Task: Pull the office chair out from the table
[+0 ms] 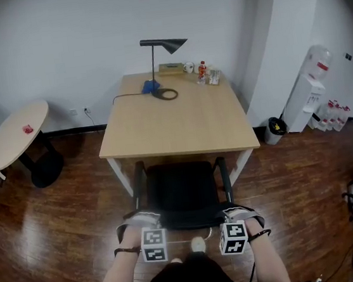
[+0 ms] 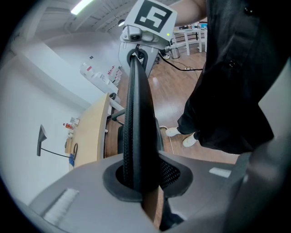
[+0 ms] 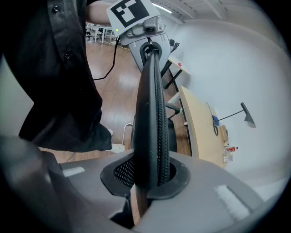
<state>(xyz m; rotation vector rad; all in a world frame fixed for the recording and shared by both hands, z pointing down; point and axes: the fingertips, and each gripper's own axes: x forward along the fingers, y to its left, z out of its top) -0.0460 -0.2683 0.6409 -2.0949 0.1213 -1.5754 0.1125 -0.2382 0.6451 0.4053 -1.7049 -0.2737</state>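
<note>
Left gripper (image 2: 139,184) and right gripper (image 3: 148,182): jaws of each pinching top edge of backrest of black mesh office chair (image 1: 183,194), left and right ends. Chair close against near edge of light wooden rectangular table (image 1: 180,121). Person's white shoe (image 1: 197,245) just behind backrest.

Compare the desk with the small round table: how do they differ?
The desk is rectangular on white legs; the round table is smaller, on a dark pedestal. The desk, with the office chair at it, carries a lamp; the round table only a small red thing. Both have pale wooden tops.
</note>
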